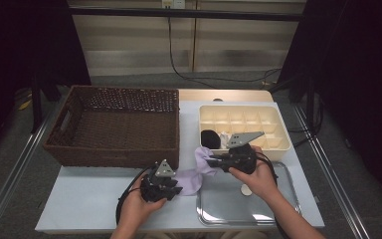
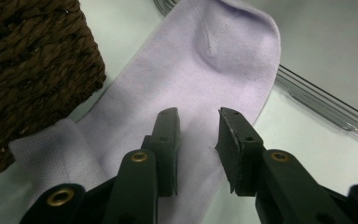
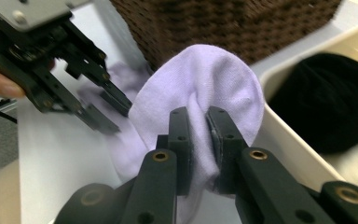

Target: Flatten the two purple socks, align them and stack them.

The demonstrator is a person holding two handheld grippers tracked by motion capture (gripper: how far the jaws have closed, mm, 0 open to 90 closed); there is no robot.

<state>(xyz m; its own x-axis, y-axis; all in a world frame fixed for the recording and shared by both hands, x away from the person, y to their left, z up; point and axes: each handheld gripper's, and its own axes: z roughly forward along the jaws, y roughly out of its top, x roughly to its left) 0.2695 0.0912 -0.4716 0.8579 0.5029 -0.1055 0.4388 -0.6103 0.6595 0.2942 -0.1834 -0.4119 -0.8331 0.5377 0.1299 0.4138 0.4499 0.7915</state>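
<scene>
Both tongs show low in the high view: the left tongs [image 1: 171,188] at lower centre over a lilac sock [image 1: 193,178], the right tongs [image 1: 213,160] lifting its other end beside a cream divider box [image 1: 278,130]. A wicker basket [image 1: 114,125] fills the left of the pale bench [image 1: 87,199]; a steel tray [image 1: 278,199] lies lower right, with grey floor and dark curtains around.

The left gripper view has its jaws parted above the flat sock [image 2: 205,70], basket corner at upper left.

The right gripper view has its jaws clamped on a bunched fold of sock [image 3: 205,88], a black roll [image 3: 328,107] in the box at right.
</scene>
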